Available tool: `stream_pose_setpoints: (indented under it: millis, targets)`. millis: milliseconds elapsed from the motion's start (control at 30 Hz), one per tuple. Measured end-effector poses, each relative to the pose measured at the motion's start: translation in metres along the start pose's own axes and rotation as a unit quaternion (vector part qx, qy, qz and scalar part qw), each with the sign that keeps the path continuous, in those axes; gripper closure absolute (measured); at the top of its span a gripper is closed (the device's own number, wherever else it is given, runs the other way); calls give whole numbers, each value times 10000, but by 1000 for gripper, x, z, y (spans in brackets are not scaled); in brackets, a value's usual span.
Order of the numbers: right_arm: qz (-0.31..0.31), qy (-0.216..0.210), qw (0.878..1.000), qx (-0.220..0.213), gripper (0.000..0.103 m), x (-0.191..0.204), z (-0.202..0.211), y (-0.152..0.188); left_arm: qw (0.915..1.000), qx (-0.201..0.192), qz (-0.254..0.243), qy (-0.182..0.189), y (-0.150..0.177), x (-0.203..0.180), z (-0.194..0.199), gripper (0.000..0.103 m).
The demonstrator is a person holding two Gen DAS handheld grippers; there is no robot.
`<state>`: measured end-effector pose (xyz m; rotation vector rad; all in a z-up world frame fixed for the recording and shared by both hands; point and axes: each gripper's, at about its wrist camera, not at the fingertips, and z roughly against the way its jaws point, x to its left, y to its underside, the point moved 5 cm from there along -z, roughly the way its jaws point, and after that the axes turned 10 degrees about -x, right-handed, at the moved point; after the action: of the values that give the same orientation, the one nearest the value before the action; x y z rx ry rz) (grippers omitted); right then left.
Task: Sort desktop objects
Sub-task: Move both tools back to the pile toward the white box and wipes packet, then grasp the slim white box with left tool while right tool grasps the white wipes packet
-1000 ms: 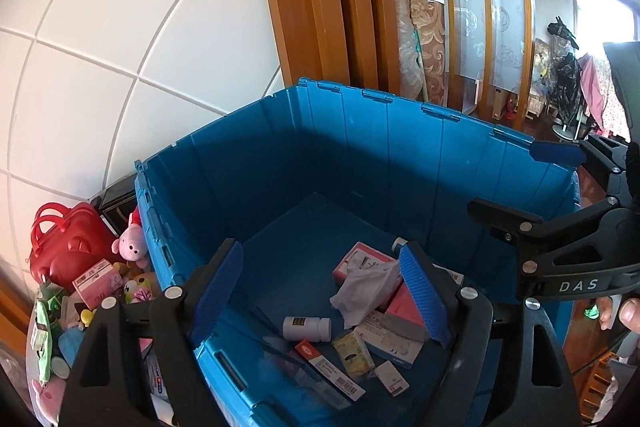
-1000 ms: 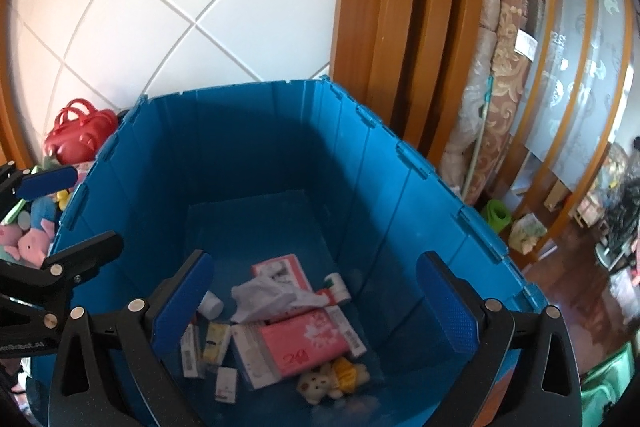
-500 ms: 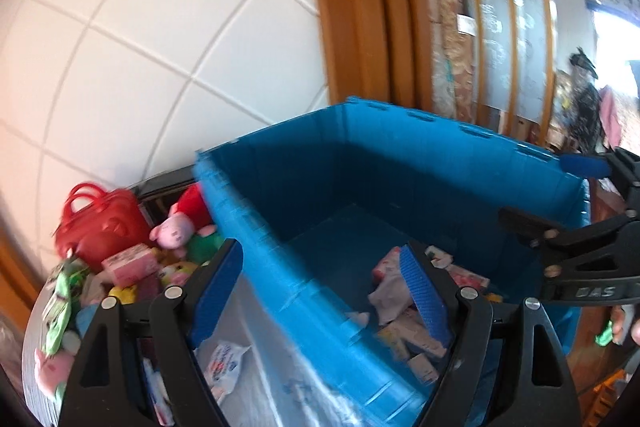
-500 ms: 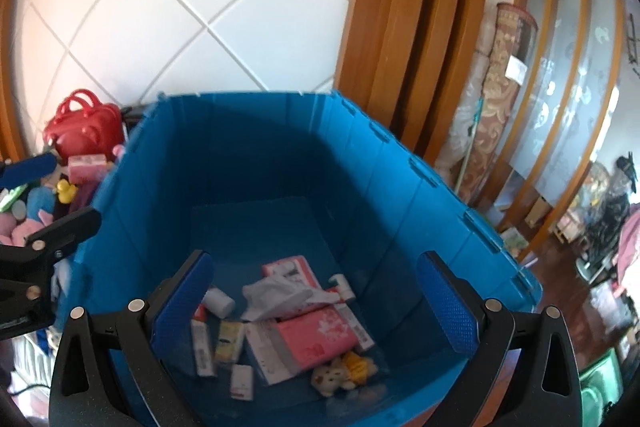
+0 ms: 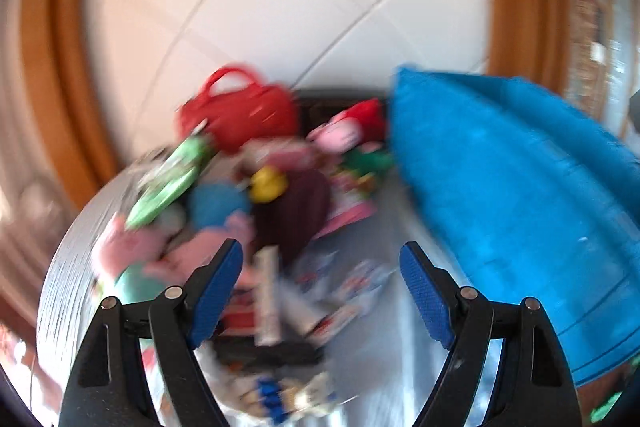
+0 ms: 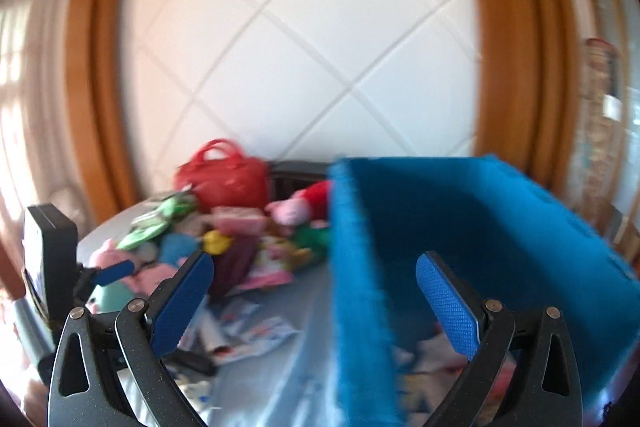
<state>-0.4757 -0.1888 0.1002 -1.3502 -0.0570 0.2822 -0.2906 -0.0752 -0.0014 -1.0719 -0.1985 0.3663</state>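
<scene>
Both views are motion-blurred. A big blue bin [image 5: 520, 195] stands on the right of a grey table [image 5: 384, 347]; it also shows in the right wrist view [image 6: 460, 227], with several packets in its bottom. A heap of toys and packets lies left of it: a red handbag [image 5: 244, 115], a pink plush pig [image 5: 340, 135], a yellow duck [image 5: 268, 183], a maroon pouch [image 5: 296, 211]. My left gripper [image 5: 320, 283] is open and empty above loose packets. My right gripper [image 6: 312, 299] is open and empty, straddling the bin's left wall.
A white tiled wall with orange wooden frames stands behind the table. The left gripper's body [image 6: 52, 267] shows at the left edge of the right wrist view. White sachets [image 6: 256, 327] lie on the table in front of the heap.
Both grippers have swung left, away from the bin's inside towards the heap of toys. The left one now faces the table, the right one the bin's left wall. Both stayed open.
</scene>
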Motion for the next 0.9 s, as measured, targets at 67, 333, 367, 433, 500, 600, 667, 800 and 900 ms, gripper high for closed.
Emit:
stream_pose_setpoints:
  millis: [67,333,367,433,500,600,667,800,900]
  targets:
    - [-49,-343,9993,166,0,24,-23,12,9993,243,209,-173,19,27,-7,22]
    - [34,-772,9882,1323,0,75,-107,102,9893,1085,581,-787,93,88,-47,22]
    - [-6,-760,9860,1484,0,75,-116,114,9888,1137,572,-778,99,89,-52,22]
    - [-95,-655,9815,1796,0,70,-130,136,9882,1251,540,-701,107,86,-68,22]
    - [-166,-512,9779,2022,0,65,-143,155,9881,1314,539,-585,107,80,-86,22]
    - [-287,-229,9708,2369,0,54,-164,182,9894,1328,437,-393,106,64,-122,23]
    - [-316,8,9651,2599,0,47,-179,199,9888,1438,291,-275,107,52,-151,50]
    - [-562,306,9469,3151,0,37,-216,236,9841,1741,343,-57,115,44,-190,81]
    - [-742,341,9356,3435,0,40,-243,257,9851,1704,229,-72,111,44,-194,81]
